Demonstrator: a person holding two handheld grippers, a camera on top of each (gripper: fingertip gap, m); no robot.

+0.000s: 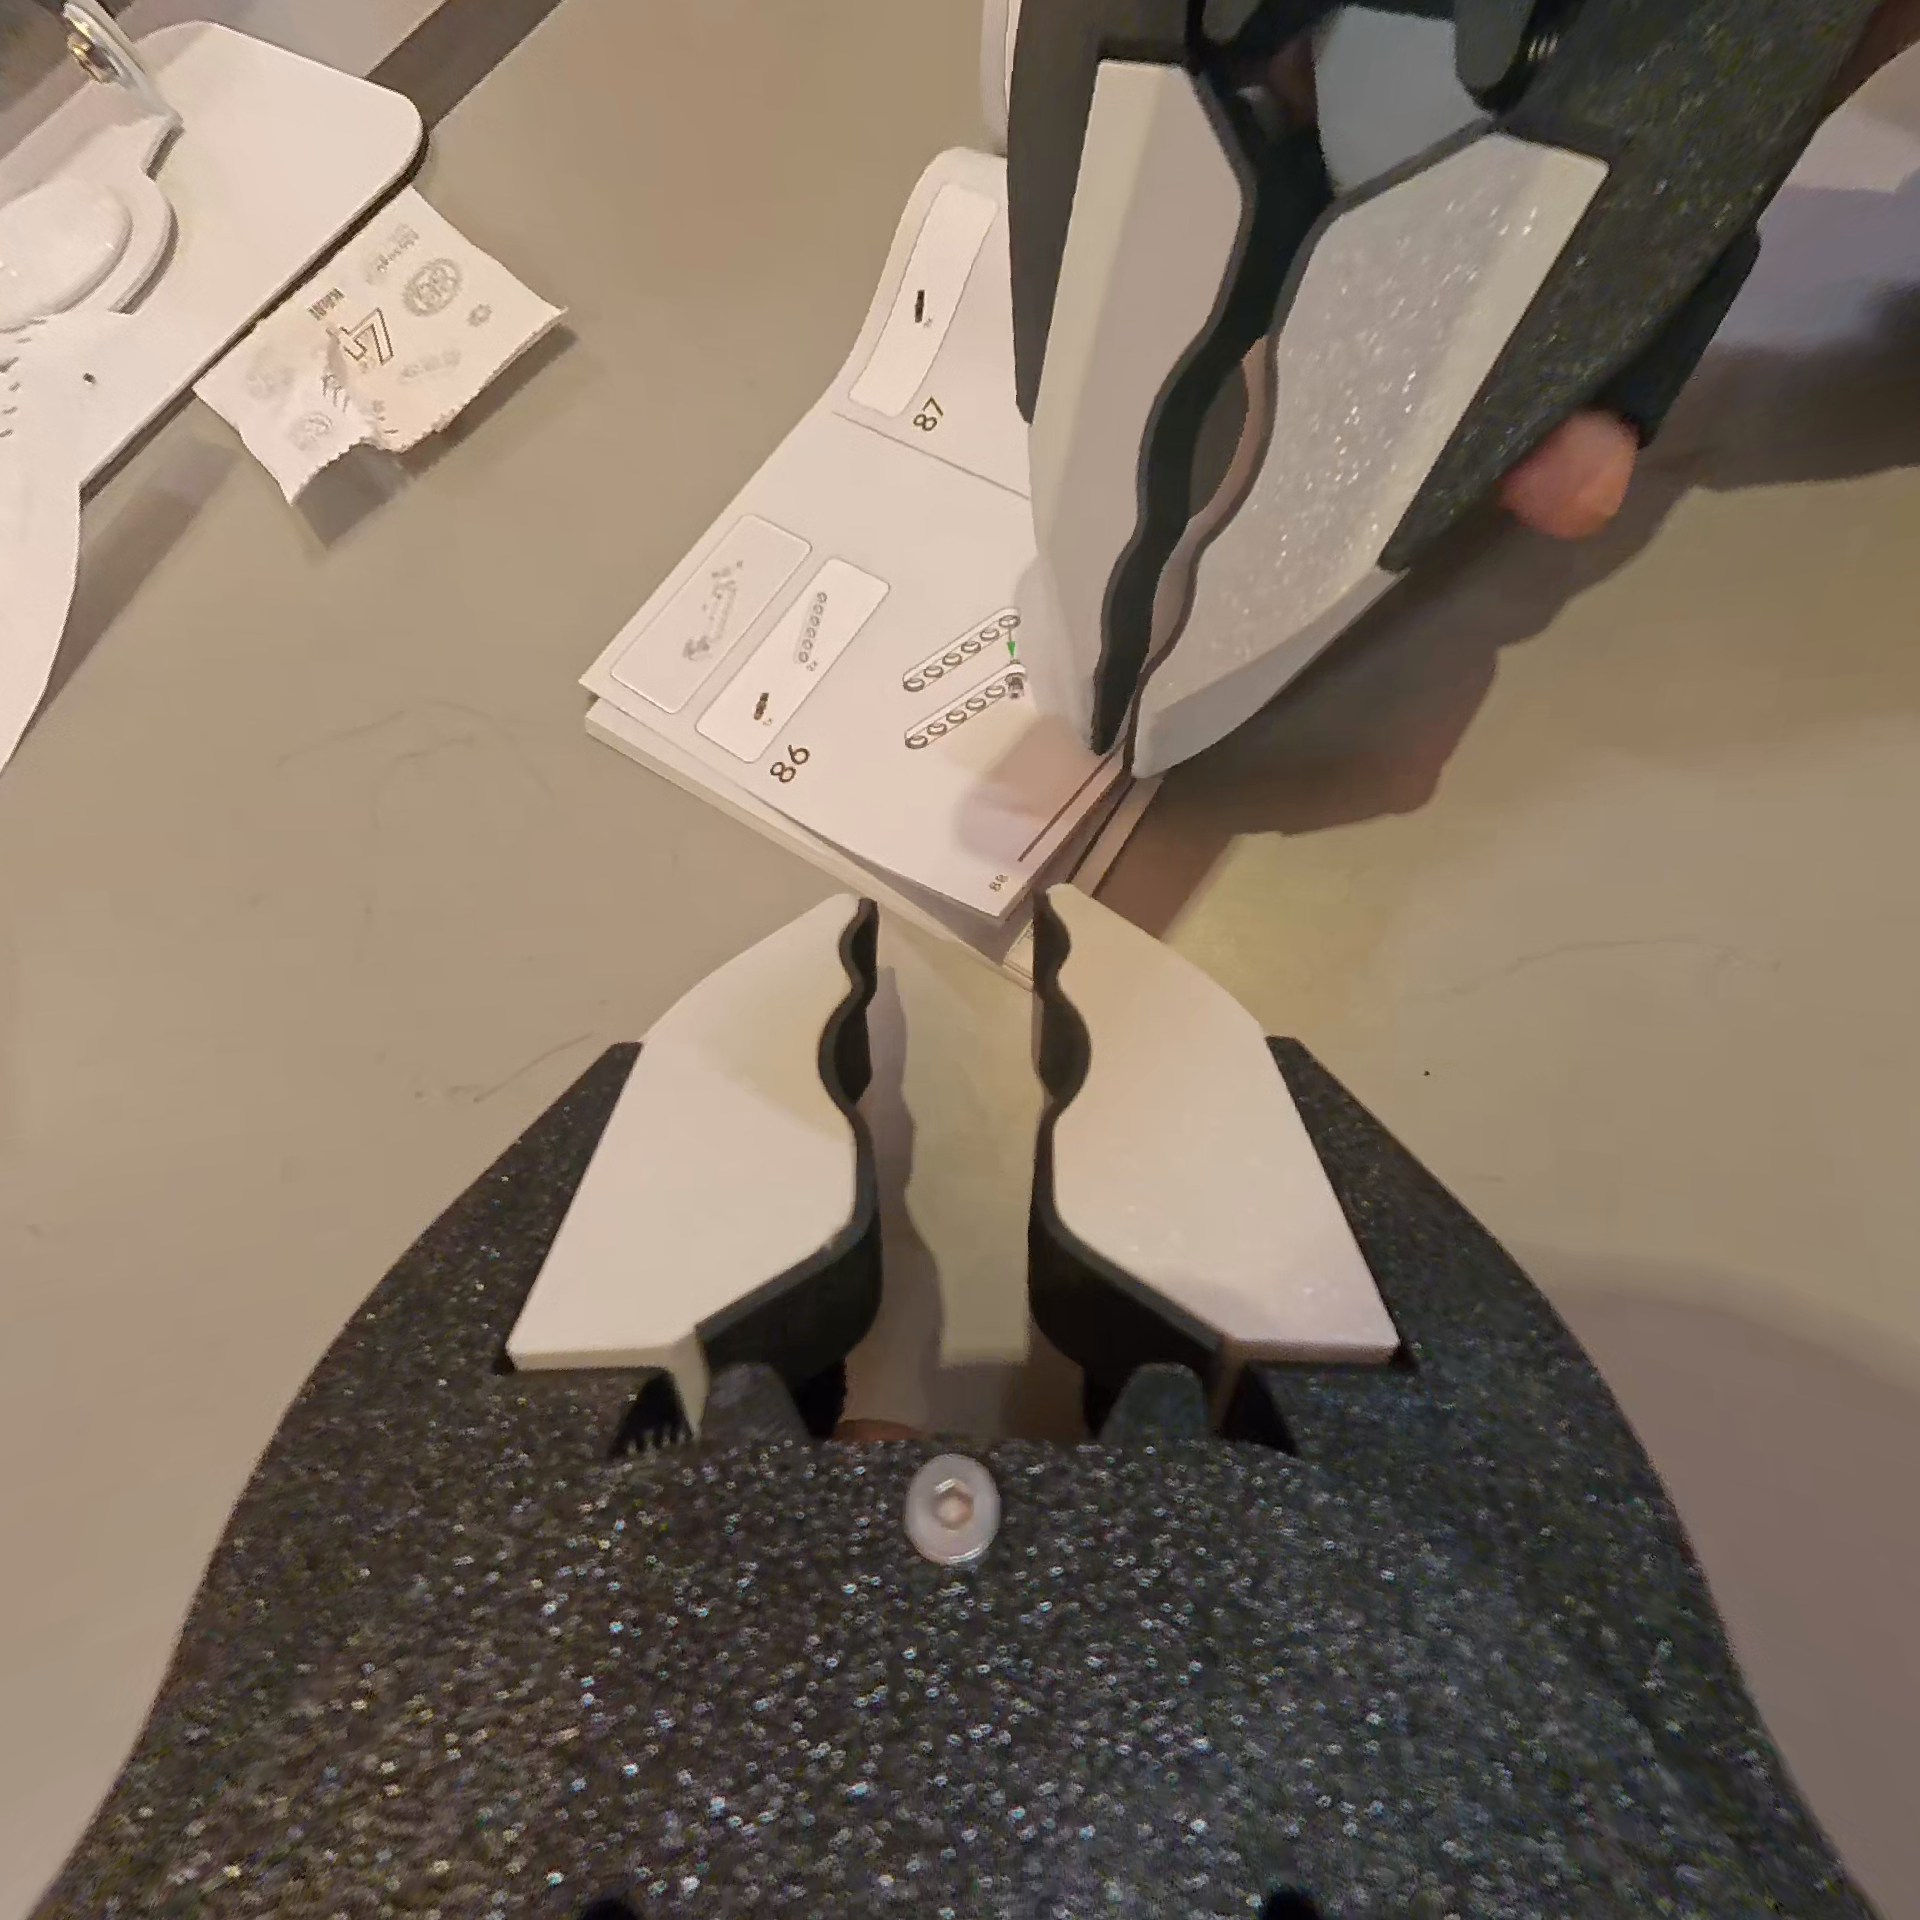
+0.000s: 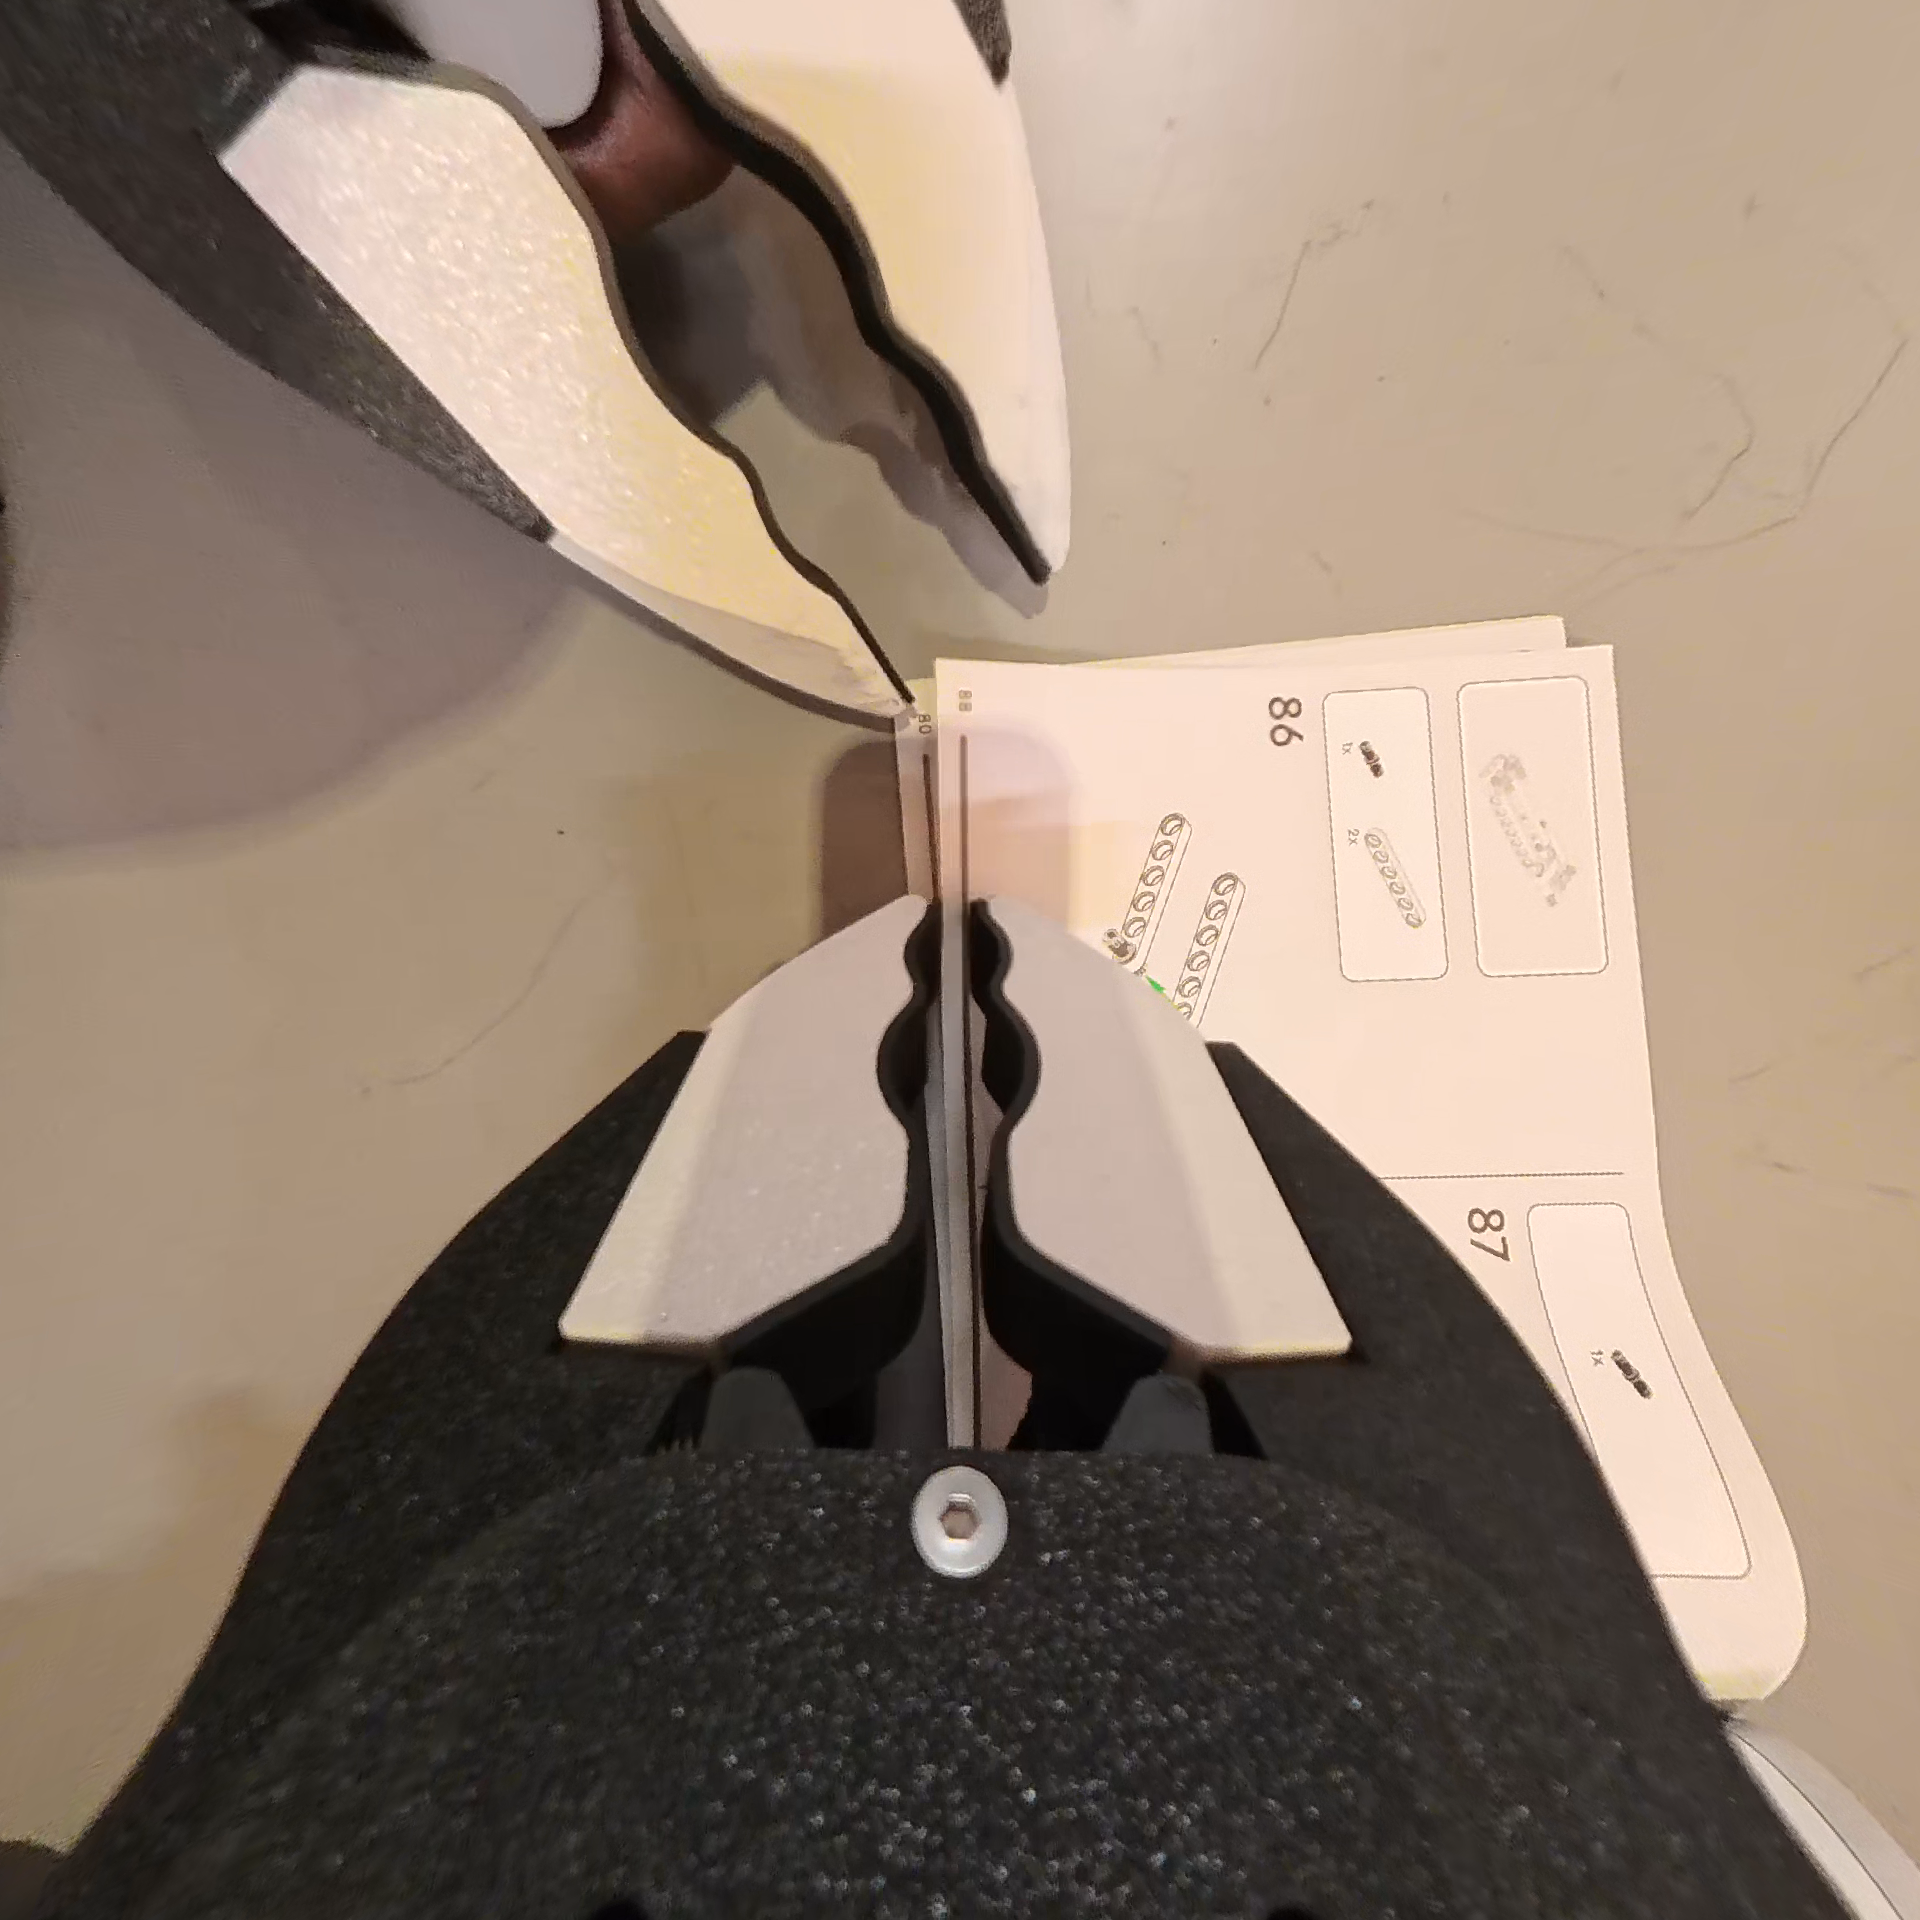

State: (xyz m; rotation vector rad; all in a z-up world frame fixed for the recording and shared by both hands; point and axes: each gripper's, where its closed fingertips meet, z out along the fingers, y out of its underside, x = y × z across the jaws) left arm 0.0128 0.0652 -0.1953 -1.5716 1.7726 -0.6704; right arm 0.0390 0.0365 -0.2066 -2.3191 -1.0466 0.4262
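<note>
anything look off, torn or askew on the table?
Two things. The torn, crumpled printed paper packet lies half under the white tray. The instruction booklet does not lie flat: the right tongs pinch one page's edge and the sheet curves up. The left tongs are open at its corner.

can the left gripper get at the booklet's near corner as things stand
Probably yes. The left gripper is open, its tips right at the booklet's near corner with bare table around. The right gripper, shut on the top page's edge, sits farther along, not in between.
</note>
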